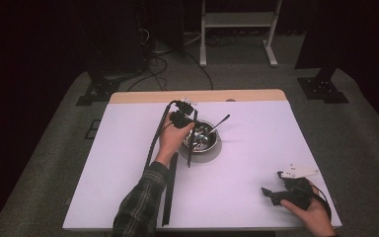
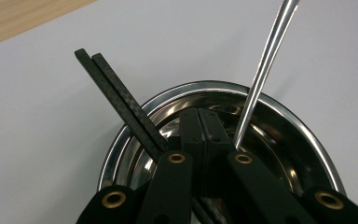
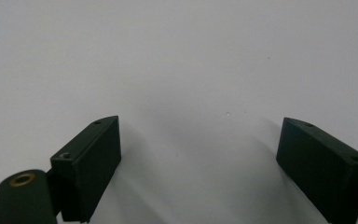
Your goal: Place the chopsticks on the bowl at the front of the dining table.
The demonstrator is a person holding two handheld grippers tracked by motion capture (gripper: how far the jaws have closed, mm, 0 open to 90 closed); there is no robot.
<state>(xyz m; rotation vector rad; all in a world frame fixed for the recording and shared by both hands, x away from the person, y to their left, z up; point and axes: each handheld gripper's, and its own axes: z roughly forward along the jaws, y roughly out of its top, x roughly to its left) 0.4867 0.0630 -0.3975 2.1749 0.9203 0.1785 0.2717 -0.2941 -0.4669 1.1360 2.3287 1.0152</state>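
Note:
A shiny steel bowl (image 1: pixel 208 146) (image 2: pixel 279 116) stands on the white table, a little beyond its middle. A pair of black chopsticks (image 1: pixel 191 148) (image 2: pixel 116 91) leans over its rim, and the slim handle of a metal utensil (image 1: pixel 221 122) (image 2: pixel 265 56) sticks out of it. A hand holds my left gripper (image 1: pixel 183 121) (image 2: pixel 200 126) over the bowl, pointing into it. Its pads are pressed together with nothing visible between them, and the chopsticks pass beside and under its left jaw. My right gripper (image 1: pixel 270 195) (image 3: pixel 198 140) rests open at the near right over bare table.
The white sheet (image 1: pixel 256 158) covers the table, leaving a wooden strip (image 1: pixel 197 96) along the far edge. The left gripper's black cable (image 1: pixel 168 192) trails along the plaid sleeve (image 1: pixel 140 202) to the near edge. Stands and cables sit on the floor beyond the table.

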